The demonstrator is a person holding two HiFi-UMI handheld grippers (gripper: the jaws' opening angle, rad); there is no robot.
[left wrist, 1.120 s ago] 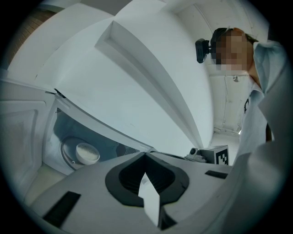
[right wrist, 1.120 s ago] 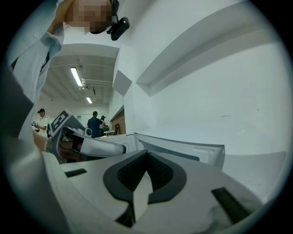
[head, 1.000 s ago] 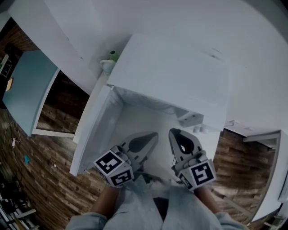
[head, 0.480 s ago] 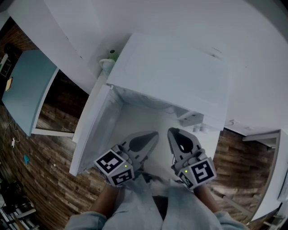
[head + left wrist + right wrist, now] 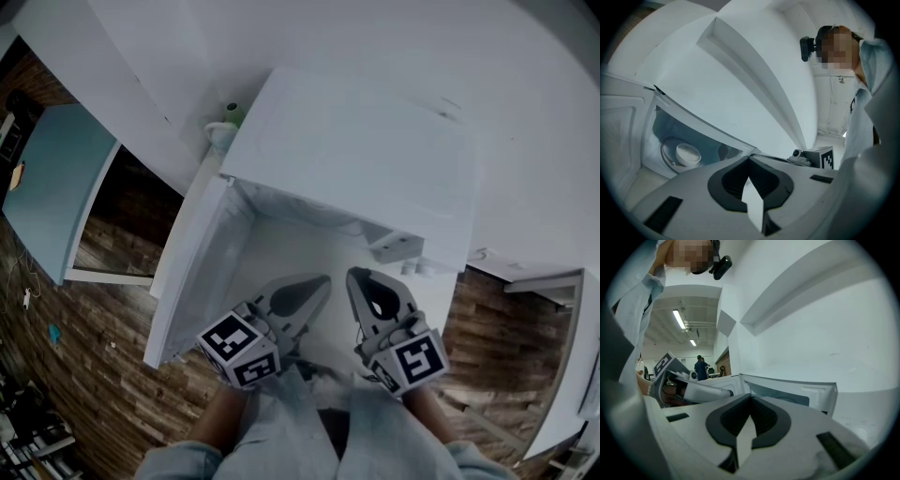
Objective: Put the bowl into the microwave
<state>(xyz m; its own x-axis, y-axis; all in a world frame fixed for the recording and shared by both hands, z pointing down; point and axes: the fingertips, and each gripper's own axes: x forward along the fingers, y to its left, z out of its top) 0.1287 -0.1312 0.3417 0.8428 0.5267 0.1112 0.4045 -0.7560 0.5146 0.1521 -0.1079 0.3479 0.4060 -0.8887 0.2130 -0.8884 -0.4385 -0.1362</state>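
Closest in, at 6 o'clock in the head view, the person's light sleeves lead up to both claws, side by side and pointing toward 12 o'clock. The left gripper sits at about 7 o'clock of the microwave opening. Its own view shows its two jaws pressed together with nothing between them. The right gripper is just beside it at 5 o'clock, also pressed together and empty. The two tips are near each other but apart, and neither touches the bowl.

Beyond the tips stands the white microwave, its flat top filling the middle of the head view. Its door hangs open toward 8 o'clock. In the left gripper view the cavity shows at 9 o'clock, and the white bowl sits inside it on the round turntable, well apart from both claws.

Behind the microwave, at 11 o'clock of its top in the head view, stands a small green-topped thing; what it is I cannot tell.

Further out at 9 o'clock lies a blue tabletop over the dark wooden floor. In the right gripper view, far off at 9 o'clock, people stand under ceiling lights.
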